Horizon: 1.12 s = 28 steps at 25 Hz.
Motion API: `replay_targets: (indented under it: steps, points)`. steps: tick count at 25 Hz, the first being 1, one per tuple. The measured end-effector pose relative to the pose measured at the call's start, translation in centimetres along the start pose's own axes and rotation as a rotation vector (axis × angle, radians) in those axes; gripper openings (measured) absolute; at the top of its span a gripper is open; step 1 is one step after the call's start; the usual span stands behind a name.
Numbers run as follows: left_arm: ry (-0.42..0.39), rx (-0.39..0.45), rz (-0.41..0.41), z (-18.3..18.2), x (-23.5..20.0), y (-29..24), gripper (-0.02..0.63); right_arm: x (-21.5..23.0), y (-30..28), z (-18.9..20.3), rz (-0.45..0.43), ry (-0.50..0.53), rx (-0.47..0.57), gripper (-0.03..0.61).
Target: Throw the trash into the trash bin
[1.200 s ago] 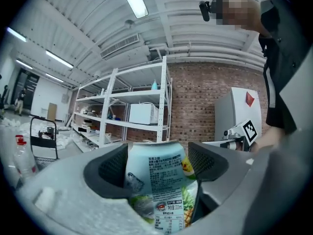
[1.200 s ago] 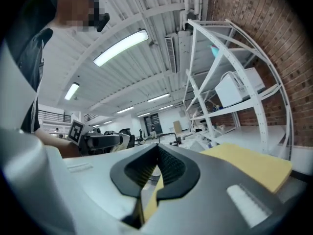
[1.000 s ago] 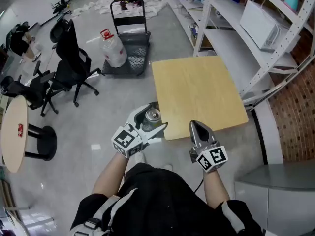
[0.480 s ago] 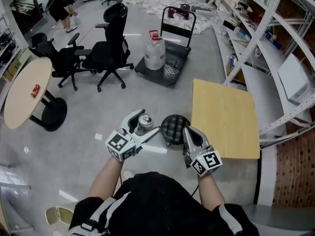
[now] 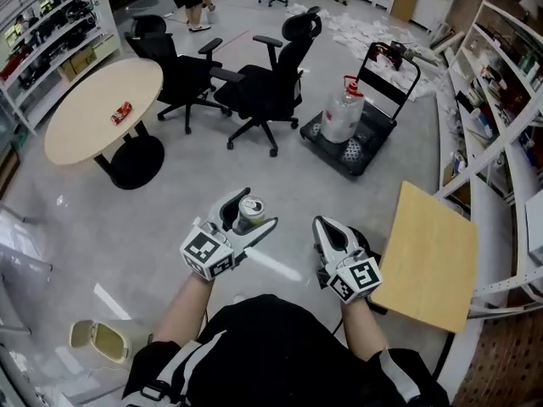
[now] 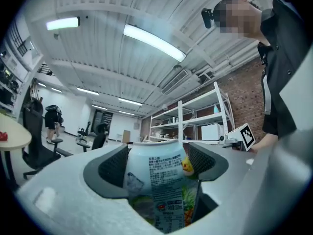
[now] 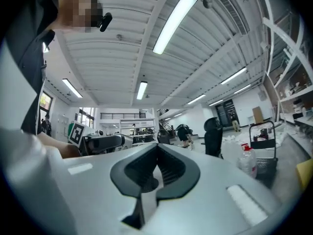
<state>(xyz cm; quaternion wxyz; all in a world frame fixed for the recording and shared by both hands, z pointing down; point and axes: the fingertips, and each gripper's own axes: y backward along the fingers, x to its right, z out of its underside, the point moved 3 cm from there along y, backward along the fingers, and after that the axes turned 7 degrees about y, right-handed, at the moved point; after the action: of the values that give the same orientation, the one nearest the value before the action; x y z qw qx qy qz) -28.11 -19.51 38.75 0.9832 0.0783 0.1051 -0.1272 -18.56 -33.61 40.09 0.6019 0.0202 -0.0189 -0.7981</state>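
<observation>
The fingers of the left gripper press on either side of a drink can and hold it upright, while the fingers of the right gripper are closed together with nothing between them. In the head view the can sits in the left gripper above the grey floor, near the right gripper. A round pale table stands far left and a square wooden table at right. Black office chairs stand beyond, and beside them a flat cart bears a water jug. A dark round thing is mostly hidden behind the right gripper. A small red item lies on the round table.
</observation>
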Motion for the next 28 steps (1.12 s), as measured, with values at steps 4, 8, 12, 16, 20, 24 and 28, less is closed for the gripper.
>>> replay_targets:
  steps: [4, 8, 12, 16, 20, 24, 28]
  points:
    - [-0.035, 0.043, -0.135, -1.8, -4.3, 6.0, 0.388, -4.5, -6.8, 0.3, -0.155, -0.007, 0.02, 0.005]
    - [-0.065, 0.078, -0.274, -2.8, -6.9, 11.7, 0.388, -9.1, -12.1, 1.1, -0.31, -0.021, 0.017, 0.005]
    - [-0.08, 0.11, -0.424, -3.0, -8.9, 16.8, 0.388, -13.5, -16.5, 1.8, -0.474, -0.015, 0.01, 0.005]
    - [-0.08, 0.142, -0.551, -3.4, -10.2, 21.2, 0.388, -17.2, -20.1, 2.3, -0.602, -0.029, 0.005, 0.005]
    - [-0.096, 0.178, -0.683, -4.0, -11.7, 24.7, 0.388, -20.6, -23.9, 2.8, -0.749, -0.039, 0.007, 0.005]
    - [-0.106, 0.199, -0.792, -5.1, -13.2, 26.7, 0.388, -22.7, -27.3, 2.8, -0.869, -0.04, 0.006, 0.005]
    - [-0.127, 0.229, -0.897, -6.2, -13.9, 28.7, 0.388, -24.5, -30.2, 2.6, -0.976, -0.025, 0.018, 0.005]
